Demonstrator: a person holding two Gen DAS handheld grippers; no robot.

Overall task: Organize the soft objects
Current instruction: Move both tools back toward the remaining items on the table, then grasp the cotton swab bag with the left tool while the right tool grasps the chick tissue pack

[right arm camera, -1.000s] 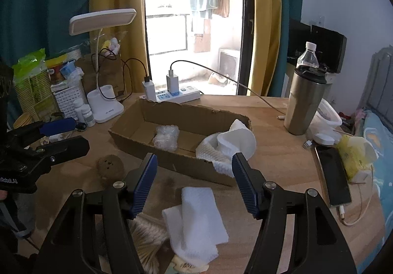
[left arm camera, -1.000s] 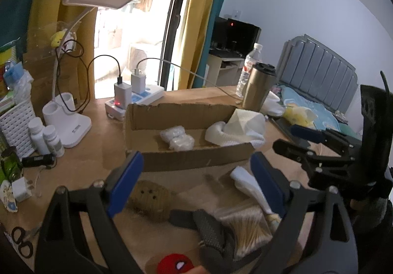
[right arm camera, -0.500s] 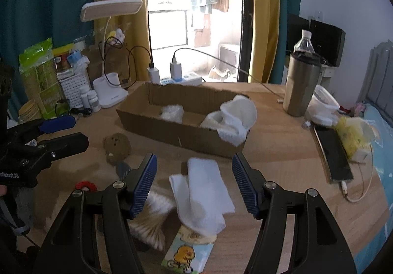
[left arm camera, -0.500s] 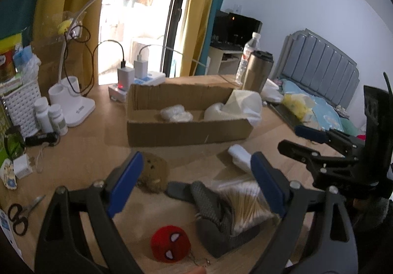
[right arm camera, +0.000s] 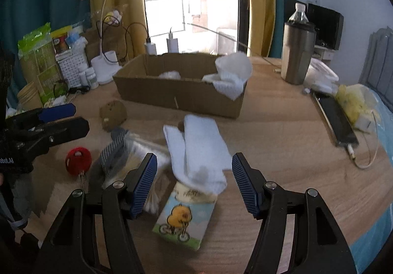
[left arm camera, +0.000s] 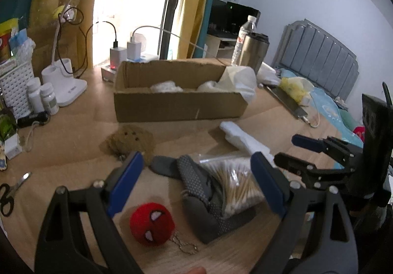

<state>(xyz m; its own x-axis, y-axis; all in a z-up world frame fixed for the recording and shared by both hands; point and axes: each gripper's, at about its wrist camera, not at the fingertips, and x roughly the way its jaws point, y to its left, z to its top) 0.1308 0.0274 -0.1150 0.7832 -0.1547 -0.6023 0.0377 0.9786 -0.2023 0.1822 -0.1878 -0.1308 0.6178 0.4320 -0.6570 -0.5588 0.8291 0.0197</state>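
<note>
Wooden table (right arm camera: 282, 131) in a bedroom; cardboard box (right arm camera: 181, 94) ahead of both spread, empty grippers: left gripper (left arm camera: 196, 180), right gripper (right arm camera: 194, 185).

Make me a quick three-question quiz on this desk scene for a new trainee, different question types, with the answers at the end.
1. True or false: the cardboard box already holds some white soft items.
2. Multiple choice: what lies directly ahead of the open right gripper? A) scissors B) white socks C) a steel tumbler
3. Fill in: the red plush ball lies on the table near the open ____ gripper.

Key: 1 true; 2 B; 3 left.
</note>
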